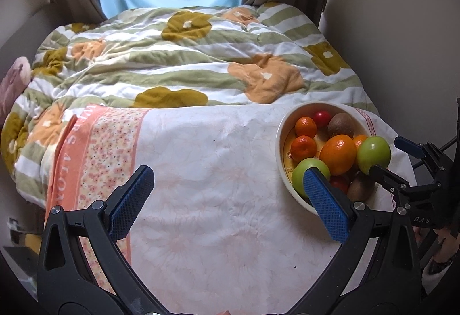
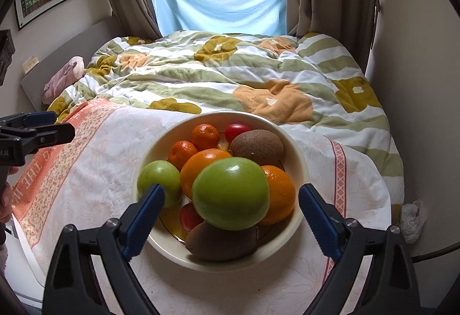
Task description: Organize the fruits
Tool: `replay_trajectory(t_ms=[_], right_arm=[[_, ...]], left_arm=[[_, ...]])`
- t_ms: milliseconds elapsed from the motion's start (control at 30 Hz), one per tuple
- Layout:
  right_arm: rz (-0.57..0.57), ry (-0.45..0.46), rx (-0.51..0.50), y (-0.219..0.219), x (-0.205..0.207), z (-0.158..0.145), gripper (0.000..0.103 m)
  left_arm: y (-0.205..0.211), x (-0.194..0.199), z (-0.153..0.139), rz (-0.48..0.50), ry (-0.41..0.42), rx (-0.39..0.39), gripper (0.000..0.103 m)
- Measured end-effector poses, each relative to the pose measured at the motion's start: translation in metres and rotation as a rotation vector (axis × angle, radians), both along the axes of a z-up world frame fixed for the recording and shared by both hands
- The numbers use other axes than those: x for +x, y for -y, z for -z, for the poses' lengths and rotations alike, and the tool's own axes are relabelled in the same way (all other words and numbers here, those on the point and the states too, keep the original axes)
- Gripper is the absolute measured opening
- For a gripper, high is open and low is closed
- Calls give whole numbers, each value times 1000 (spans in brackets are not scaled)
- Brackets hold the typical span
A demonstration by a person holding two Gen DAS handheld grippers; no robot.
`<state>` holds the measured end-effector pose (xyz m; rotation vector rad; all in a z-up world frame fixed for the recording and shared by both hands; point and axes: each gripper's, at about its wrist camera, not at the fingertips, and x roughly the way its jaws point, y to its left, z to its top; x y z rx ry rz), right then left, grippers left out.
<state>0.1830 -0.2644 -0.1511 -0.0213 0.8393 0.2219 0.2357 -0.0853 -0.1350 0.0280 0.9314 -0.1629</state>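
Note:
A cream bowl (image 2: 296, 148) of fruit stands on a white floral cloth; it also shows at the right of the left wrist view (image 1: 280, 142). It holds green apples, oranges, small mandarins, kiwis and red tomatoes. My right gripper (image 2: 231, 197) is open, its blue pads on either side of the top green apple (image 2: 230, 194) above the bowl, not touching it. In the left wrist view that apple (image 1: 373, 155) sits between the right gripper's fingers (image 1: 408, 146). My left gripper (image 1: 228, 188) is open and empty over the cloth, left of the bowl.
The cloth (image 1: 215, 171) has an orange patterned border (image 1: 95, 159) at its left. Behind it lies a rumpled striped flower duvet (image 1: 187, 56). A pink soft toy (image 2: 63, 79) lies at the far left. A wall (image 1: 402, 27) runs along the right.

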Motion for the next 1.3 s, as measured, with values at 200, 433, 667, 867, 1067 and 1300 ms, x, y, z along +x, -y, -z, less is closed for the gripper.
replay_trajectory(t_ms=[200, 433, 667, 867, 1067, 1300], right_arm=[[48, 75, 1, -3, -20, -46, 97], [115, 129, 9, -27, -71, -115, 103], [207, 74, 58, -56, -118, -146, 103], [236, 55, 30, -83, -154, -143, 103], [242, 39, -13, -105, -181, -136, 103], [265, 53, -13, -112, -193, -138, 103]], left_arm=[[-14, -26, -37, 0, 63, -3, 103], [-43, -72, -82, -10, 116, -25, 103], [-73, -126, -111, -42, 139, -30, 103], [-89, -165, -104, -47, 125, -7, 103], [-97, -189, -100, -27, 126, 28, 103], [-98, -199, -110, -7, 177, 57, 103]])
